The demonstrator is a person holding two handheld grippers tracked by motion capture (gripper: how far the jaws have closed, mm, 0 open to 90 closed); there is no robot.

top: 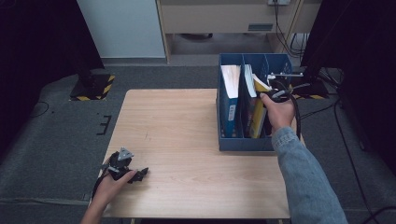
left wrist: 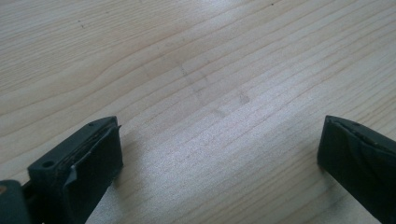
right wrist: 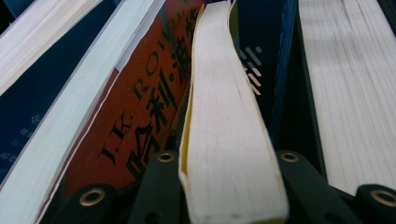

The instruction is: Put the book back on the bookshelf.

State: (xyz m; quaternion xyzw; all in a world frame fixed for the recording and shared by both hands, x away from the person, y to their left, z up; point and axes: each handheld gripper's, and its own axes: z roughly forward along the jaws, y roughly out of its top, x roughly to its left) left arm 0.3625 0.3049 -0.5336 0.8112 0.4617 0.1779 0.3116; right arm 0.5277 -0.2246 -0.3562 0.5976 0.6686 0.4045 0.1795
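A blue file box (top: 245, 143) stands on the right side of the wooden table (top: 187, 140) with several books upright in its compartments. My right gripper (top: 274, 91) reaches into the box from above, shut on the top edge of a yellow-covered book (top: 259, 85). In the right gripper view my right gripper (right wrist: 229, 186) has its two black jaws pressing both sides of the yellow-covered book (right wrist: 219, 107), whose cream page edge runs away from the camera. A red book (right wrist: 149, 107) leans just beside it. My left gripper (top: 139, 173) rests open on the table's near left corner; in its own view my left gripper (left wrist: 219, 140) has bare wood between its jaws.
A thick blue book (top: 229, 91) fills the box's left compartment. More white page edges (right wrist: 345, 84) lie on the other side of a dark blue divider. A black-and-yellow striped base (top: 92, 87) sits on the floor beyond the table's far left corner; cables trail on the right.
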